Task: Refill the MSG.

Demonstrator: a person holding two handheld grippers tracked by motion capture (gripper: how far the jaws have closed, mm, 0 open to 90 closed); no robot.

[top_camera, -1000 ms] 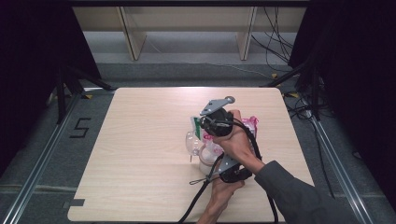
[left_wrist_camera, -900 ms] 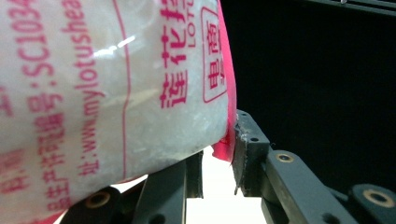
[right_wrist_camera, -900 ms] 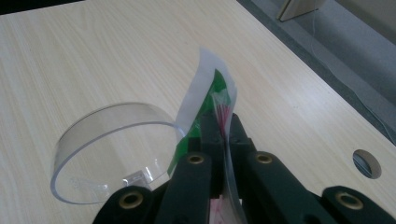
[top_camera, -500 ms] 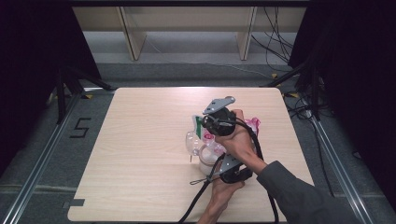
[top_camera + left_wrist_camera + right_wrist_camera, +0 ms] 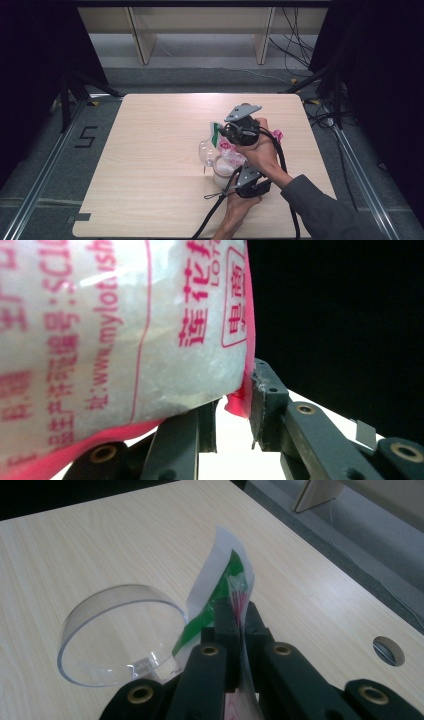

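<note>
A plastic bag [image 5: 231, 150] of white grains with pink print hangs between my two grippers above the table [image 5: 150, 165]. My right gripper [image 5: 219, 134] is shut on its flat top edge, which is white and green [image 5: 222, 580]; the jaws [image 5: 235, 615] pinch that strip. Below it, my left gripper [image 5: 239, 171] is shut on the bag's pink bottom corner [image 5: 237, 402], with the full bag [image 5: 125, 330] bulging over its jaws. A clear round cup [image 5: 205, 150] stands on the table just left of the bag, open side up [image 5: 120, 630]. A white-filled bowl [image 5: 222, 172] sits under the bag.
A small pink scrap [image 5: 277, 135] lies on the table right of my hands. There is a round hole [image 5: 387, 650] in the tabletop near its far edge. Shelf legs [image 5: 142, 40] stand beyond the table, and cables [image 5: 295, 40] run along the floor at the right.
My right gripper and the bag's top have drifted slightly to the right. The left gripper stays where it was.
</note>
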